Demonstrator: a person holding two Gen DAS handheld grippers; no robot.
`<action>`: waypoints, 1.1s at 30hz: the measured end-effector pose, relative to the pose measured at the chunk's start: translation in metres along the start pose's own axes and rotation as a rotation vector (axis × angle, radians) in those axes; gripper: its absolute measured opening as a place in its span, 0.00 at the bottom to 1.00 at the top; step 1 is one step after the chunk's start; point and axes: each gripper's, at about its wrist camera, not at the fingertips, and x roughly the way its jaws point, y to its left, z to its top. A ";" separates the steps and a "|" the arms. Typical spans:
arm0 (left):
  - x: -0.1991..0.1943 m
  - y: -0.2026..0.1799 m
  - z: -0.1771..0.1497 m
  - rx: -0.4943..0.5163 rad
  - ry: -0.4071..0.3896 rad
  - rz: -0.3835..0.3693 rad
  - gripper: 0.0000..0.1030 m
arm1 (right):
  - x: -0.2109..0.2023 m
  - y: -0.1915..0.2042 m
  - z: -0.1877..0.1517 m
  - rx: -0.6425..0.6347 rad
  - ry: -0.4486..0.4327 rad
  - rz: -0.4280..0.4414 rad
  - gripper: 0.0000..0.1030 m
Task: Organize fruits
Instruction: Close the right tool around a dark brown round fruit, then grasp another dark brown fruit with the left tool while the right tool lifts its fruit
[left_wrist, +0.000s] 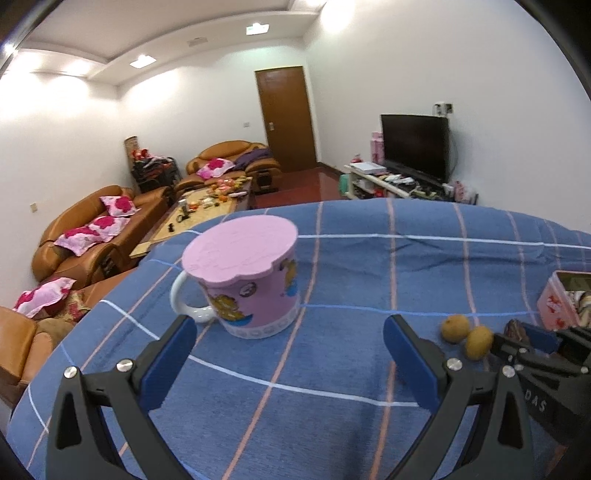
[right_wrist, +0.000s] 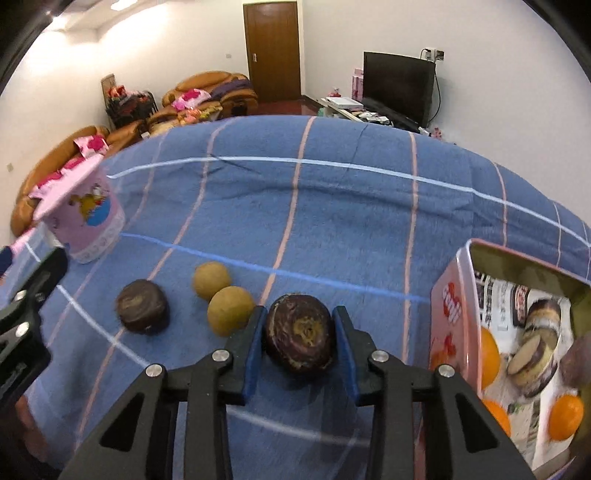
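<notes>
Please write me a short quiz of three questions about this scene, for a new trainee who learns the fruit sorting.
1. True or false: the right gripper has its jaws closed on a dark purple fruit.
2. How many small tan fruits lie on the blue cloth?
3. Multiple choice: the pink mug in front of the left gripper is A) covered by a lid, B) lying on its side, C) inside the pink tin.

Key: 1 true; 2 two; 3 A.

Fuzzy cloth tablecloth (right_wrist: 332, 206), glossy tin (right_wrist: 448, 306)
</notes>
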 end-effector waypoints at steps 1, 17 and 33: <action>-0.002 -0.001 0.000 -0.001 -0.009 -0.019 1.00 | -0.006 0.000 -0.003 0.008 -0.024 0.008 0.36; 0.024 -0.058 -0.003 0.173 0.136 -0.257 0.87 | -0.101 -0.003 -0.054 0.043 -0.340 0.001 0.36; 0.034 -0.073 -0.010 0.177 0.195 -0.238 0.39 | -0.087 -0.005 -0.048 0.051 -0.308 0.032 0.36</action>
